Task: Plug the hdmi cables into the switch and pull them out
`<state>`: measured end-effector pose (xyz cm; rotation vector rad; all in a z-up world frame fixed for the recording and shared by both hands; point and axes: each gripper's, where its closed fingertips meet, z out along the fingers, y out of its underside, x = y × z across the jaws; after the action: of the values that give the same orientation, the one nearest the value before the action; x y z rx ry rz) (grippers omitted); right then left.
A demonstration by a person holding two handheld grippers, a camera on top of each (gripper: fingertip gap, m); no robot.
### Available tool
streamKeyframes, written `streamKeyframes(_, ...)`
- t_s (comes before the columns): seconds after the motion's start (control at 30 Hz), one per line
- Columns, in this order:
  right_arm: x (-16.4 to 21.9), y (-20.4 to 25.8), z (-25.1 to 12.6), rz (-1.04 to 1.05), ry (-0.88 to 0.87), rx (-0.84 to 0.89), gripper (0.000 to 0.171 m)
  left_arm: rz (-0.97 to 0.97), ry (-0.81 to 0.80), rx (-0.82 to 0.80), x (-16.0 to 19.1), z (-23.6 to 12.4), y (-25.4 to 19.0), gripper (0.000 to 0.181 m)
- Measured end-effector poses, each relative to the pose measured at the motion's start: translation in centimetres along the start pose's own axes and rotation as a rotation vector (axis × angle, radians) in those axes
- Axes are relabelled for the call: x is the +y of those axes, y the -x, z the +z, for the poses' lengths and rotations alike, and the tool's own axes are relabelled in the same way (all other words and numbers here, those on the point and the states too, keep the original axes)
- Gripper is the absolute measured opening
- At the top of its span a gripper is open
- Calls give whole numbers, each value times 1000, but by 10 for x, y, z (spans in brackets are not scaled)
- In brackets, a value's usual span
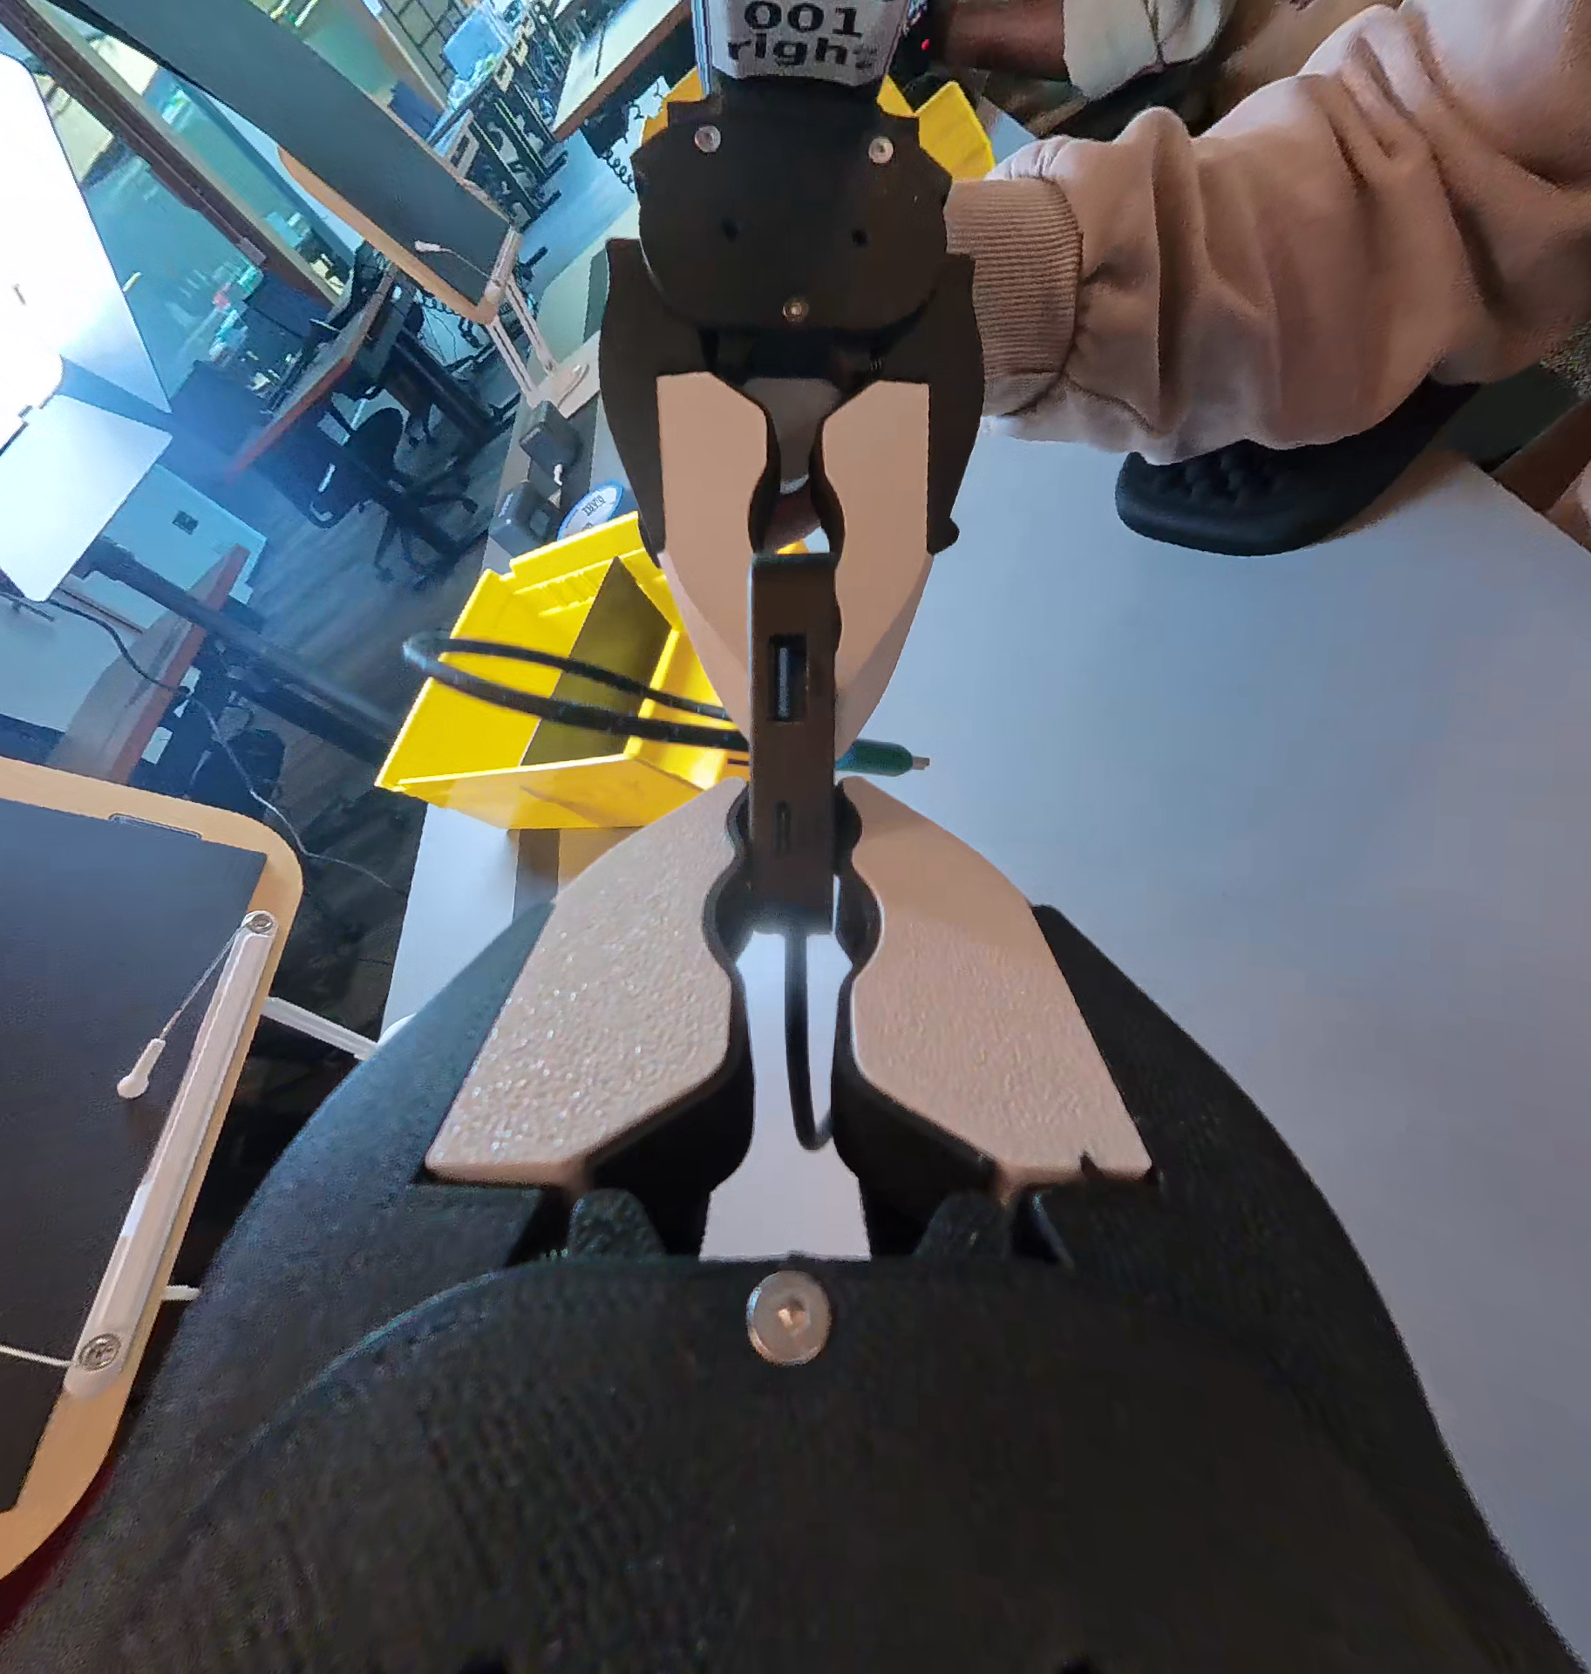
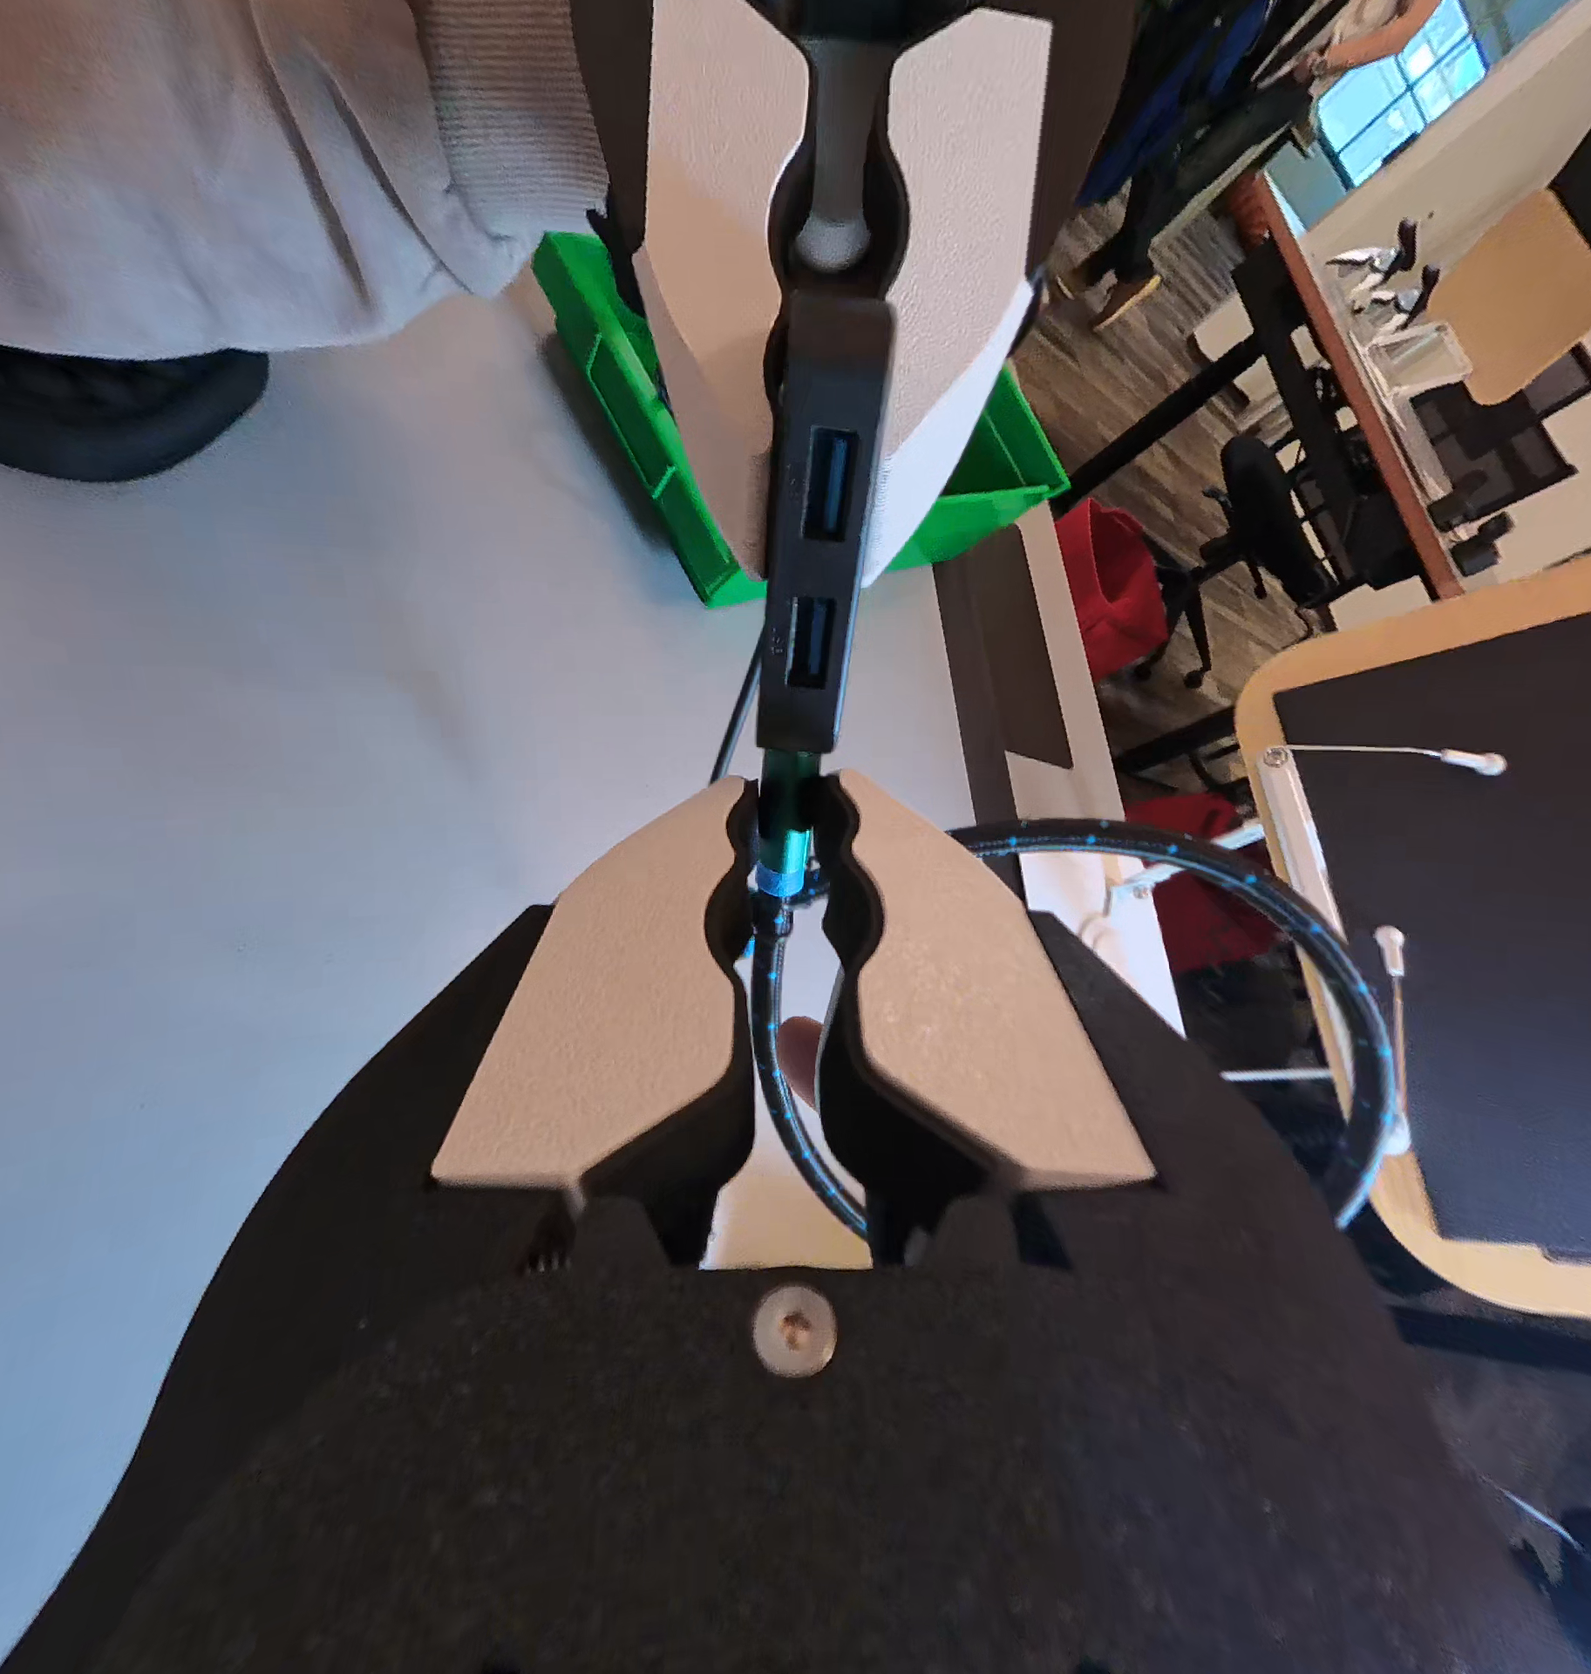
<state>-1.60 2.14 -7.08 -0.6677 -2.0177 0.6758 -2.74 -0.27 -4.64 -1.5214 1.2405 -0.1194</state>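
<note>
Two hand-held grippers: left (image 1: 791,842) clamps one switch (image 1: 791,725), right (image 2: 787,838) clamps one cable plug (image 2: 784,815).

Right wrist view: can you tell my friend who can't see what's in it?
The right gripper pinches a green plug at the end of the dark switch, held from the far end by the left gripper above a white table.

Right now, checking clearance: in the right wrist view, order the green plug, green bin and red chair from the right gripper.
1. green plug, clamped in the right gripper.
2. green bin, on the table ahead.
3. red chair, on the floor beyond the table.
</note>
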Motion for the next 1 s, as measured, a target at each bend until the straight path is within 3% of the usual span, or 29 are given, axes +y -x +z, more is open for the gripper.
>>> streamKeyframes(0.47,16,-5,2,-60,133,62,12,12,21,-54,-1,10,1,16)
streamKeyframes(0.57,14,0,5,-76,137,45,12,71,173,-69,13,29,-2,27)
streamKeyframes(0.63,17,1,5,-85,166,46,12,128,233,-94,19,39,-2,19)
streamKeyframes(0.87,8,6,8,-95,78,18,11,147,56,-53,-13,30,-11,16)
streamKeyframes(0.93,72,4,14,-93,345,9,12,125,-166,-78,-56,-3,-8,15)
streamKeyframes(1.0,48,-5,10,-33,140,52,12,158,-144,-114,-65,-38,-9,15)
